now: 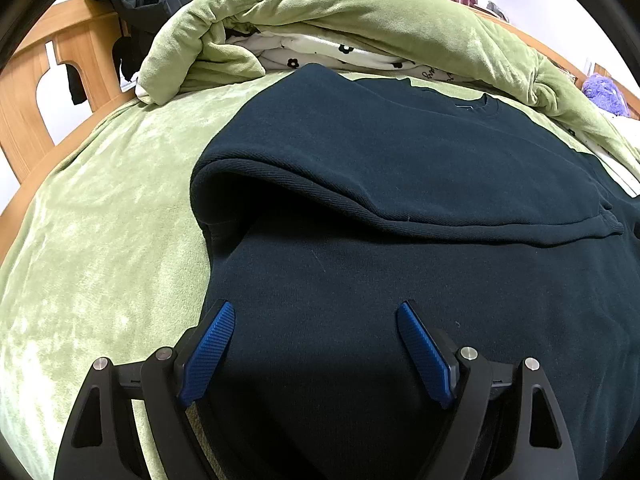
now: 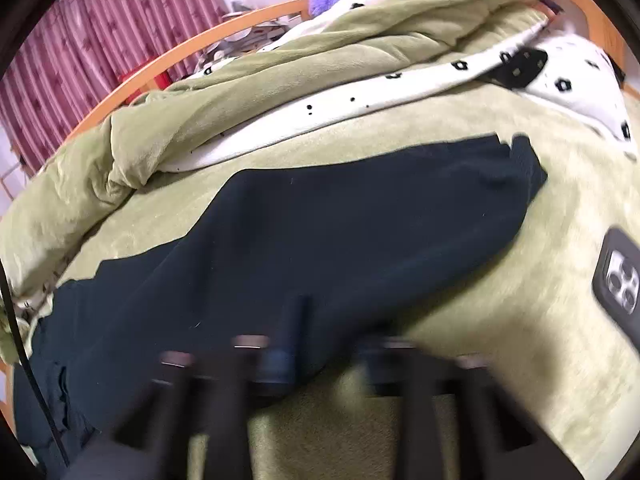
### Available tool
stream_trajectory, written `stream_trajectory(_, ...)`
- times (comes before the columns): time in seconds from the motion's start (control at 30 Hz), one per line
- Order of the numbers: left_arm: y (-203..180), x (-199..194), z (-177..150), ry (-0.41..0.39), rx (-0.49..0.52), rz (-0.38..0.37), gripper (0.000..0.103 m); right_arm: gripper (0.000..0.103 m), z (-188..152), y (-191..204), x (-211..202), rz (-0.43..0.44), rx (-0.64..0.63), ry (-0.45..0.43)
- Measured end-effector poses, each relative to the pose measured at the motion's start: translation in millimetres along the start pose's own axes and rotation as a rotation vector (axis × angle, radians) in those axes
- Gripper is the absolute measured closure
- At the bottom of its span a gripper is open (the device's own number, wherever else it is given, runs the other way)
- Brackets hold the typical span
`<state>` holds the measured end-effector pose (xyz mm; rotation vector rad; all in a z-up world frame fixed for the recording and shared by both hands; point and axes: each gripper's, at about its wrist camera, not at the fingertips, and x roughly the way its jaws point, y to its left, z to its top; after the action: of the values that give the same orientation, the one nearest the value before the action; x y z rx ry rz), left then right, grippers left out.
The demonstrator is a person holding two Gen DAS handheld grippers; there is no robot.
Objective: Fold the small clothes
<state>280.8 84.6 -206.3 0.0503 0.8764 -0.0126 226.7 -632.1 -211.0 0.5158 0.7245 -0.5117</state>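
Observation:
A dark navy sweatshirt point(image 1: 400, 160) lies spread on the green bed cover point(image 1: 100, 220), with one part folded across its chest. My left gripper point(image 1: 316, 308) hovers over the lower body of the sweatshirt, its blue pads point(image 1: 212, 344) wide apart and nothing between them. In the right wrist view the picture is blurred. The sweatshirt point(image 2: 320, 232) stretches from lower left to upper right, and its near edge reaches down into my right gripper point(image 2: 328, 360), which is shut on that edge.
A bunched green quilt point(image 1: 320, 4) with white flowered lining lies behind the sweatshirt. A phone in a dark case point(image 2: 618, 284) rests on the cover at right. A black jacket point(image 1: 140, 0) hangs on the wooden bed end point(image 1: 24, 92). A purple plush point(image 1: 604, 92) sits far right.

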Motion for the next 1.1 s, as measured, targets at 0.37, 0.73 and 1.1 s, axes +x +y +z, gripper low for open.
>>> stream_trajectory(0.37,9,-4,7,0.006,-0.074,-0.037,0.02,0.097,14,108,-109,0.09,-0.27,-0.237)
stream_trajectory(0.73,32,-23,14,-0.047,-0.169,-0.127,0.02,0.098,-40,320,-167,0.33,-0.469,-0.218)
stream_trajectory(1.1,42,-32,13,-0.063,-0.228,-0.188,0.02,0.096,-164,418,-103,0.37,-0.562,-0.022)
